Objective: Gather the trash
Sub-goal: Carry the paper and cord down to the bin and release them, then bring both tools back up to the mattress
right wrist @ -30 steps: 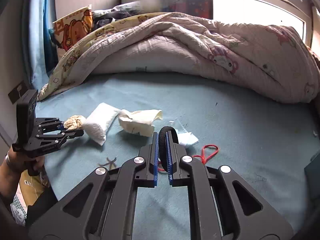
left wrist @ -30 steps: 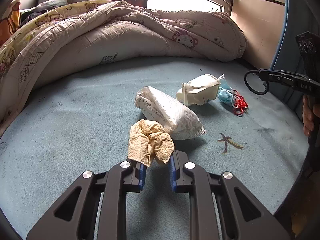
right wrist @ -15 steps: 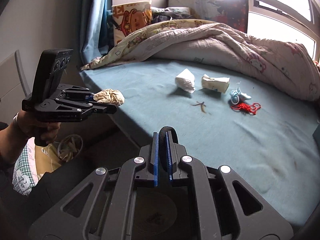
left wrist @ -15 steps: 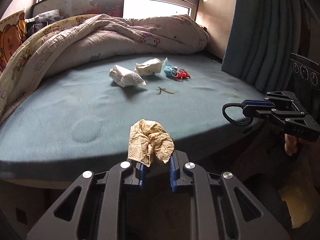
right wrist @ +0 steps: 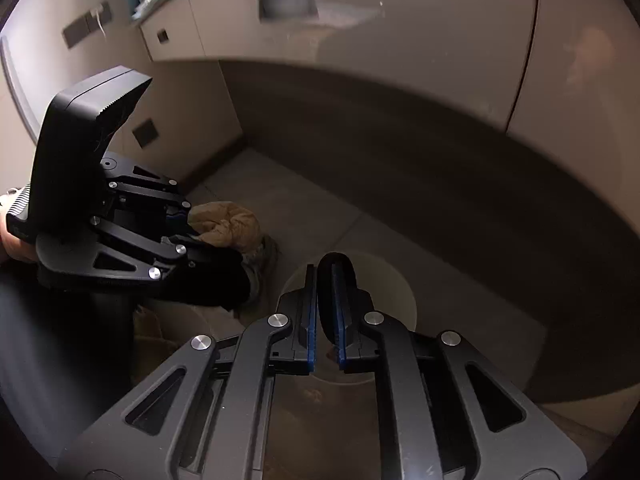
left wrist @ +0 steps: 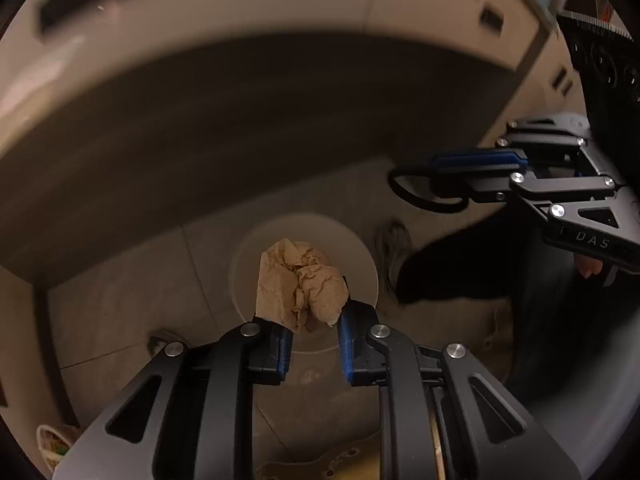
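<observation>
Dim tiled floor (left wrist: 132, 280) below a dark curved bed edge (left wrist: 240, 120); pale cabinet panels (right wrist: 360, 20) behind, all blurred.

Round pale bin (left wrist: 360, 256): on the floor, rim open. Bare tiles at its 9 o'clock in the left wrist view; a dark shoe-like shape (left wrist: 440, 272) just beside it at 3 o'clock.

Left tongs (left wrist: 314, 340): narrow gap, closed on a crumpled tan paper towel (left wrist: 300, 284). The towel stands out past the tips, over the bin opening. In the right wrist view the same towel (right wrist: 228, 224) sits at 9 o'clock.

Right tongs (right wrist: 324, 332): pressed tight on a thin black ring (right wrist: 336, 264), which loops out beyond the tips, above the bin (right wrist: 400, 300). In the left wrist view the ring (left wrist: 416, 196) hangs at 2 o'clock, apart from the towel.
</observation>
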